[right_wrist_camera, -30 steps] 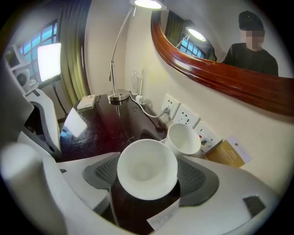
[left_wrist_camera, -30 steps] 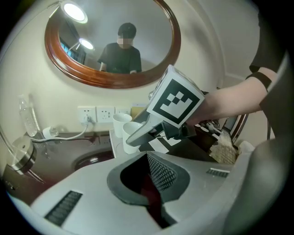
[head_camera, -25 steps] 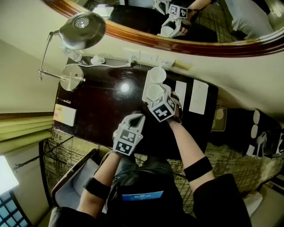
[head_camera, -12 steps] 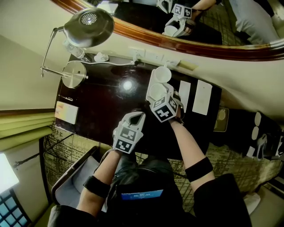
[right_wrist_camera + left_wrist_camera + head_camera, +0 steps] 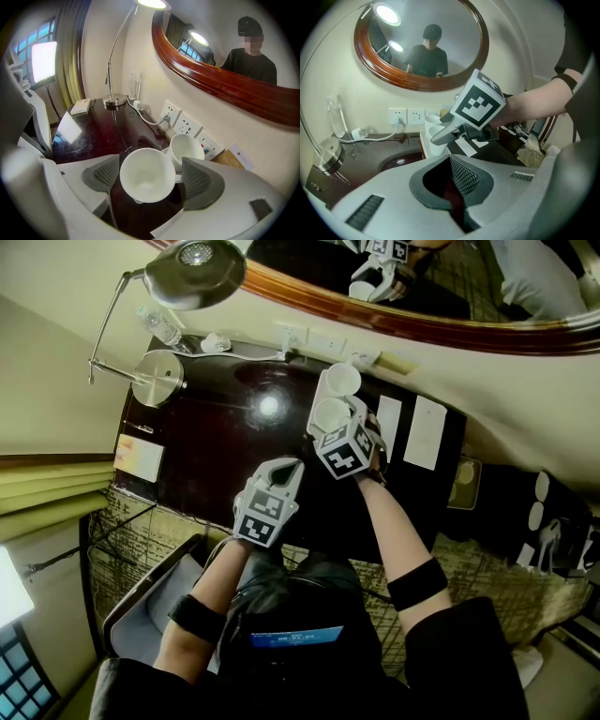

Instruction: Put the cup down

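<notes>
White cup [image 5: 146, 168] upright on the dark bench [image 5: 216, 446], touching a second cup [image 5: 186, 149] — between the jaws of the right gripper [image 5: 151, 183], spread wide, just opened further. Left gripper [image 5: 454, 187] pressed together, empty, above the bench's near edge.

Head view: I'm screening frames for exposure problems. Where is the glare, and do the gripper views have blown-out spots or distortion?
Head view: the lamp throws a bright spot on the dark desk. Right gripper view: the window is blown out, and edges bend fisheye-style. Left gripper view: lights glare in the mirror; corners darken.
</notes>
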`<state>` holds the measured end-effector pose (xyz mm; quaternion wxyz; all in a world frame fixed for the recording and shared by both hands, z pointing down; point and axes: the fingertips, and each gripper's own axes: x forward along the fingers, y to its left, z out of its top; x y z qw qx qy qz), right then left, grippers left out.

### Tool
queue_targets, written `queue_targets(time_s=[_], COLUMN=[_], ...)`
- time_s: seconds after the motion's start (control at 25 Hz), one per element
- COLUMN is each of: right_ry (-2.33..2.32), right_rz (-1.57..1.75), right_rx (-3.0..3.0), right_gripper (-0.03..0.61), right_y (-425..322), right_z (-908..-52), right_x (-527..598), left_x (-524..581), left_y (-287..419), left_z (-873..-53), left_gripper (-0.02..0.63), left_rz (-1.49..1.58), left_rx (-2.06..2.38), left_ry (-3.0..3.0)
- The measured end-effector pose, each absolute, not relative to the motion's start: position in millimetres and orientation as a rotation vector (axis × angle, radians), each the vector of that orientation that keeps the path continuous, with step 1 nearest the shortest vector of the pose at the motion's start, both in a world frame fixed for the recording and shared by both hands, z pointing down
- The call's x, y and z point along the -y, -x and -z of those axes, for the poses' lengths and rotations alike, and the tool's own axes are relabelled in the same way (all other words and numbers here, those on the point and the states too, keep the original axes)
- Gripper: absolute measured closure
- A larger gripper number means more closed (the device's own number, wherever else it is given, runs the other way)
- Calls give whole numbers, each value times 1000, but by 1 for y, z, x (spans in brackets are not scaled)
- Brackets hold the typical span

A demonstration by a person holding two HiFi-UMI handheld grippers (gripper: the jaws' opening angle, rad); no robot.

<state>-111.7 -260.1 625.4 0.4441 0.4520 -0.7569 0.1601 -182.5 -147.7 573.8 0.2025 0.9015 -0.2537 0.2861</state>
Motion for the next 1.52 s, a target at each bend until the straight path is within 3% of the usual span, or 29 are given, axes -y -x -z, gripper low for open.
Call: queue_targets(time_s=[0.32,0.4,0.64,0.96,1.2,1.52], right_ry=[-1203,-1223,-1244,-1403,-1536,-1796], right_rz=[-351,-368,-396,-570,-712,-910], right_rx=[1910,1938,1988,2003,2009,1973], right_gripper=[132,173,190,386,574,578], right_y=[100,96,74,16,-25,-76], right_z=[-576,-562,-528,-523,-525,-531], right_x=[245,236,190,126,84,46], left_x=[135,133,118,101,113,111], left_y=[186,185,183,173,172,161], left_z=[-561,-555,-540,-521,-516,-511], left_gripper=[614,614,614,614,614,614], left_rz=[-799,-791,-771,-823,-782,-776], left_rx=[730,739,764,719,755,747], left_ry=[-2535,-2543,-2551,-2613,-2595,-2573])
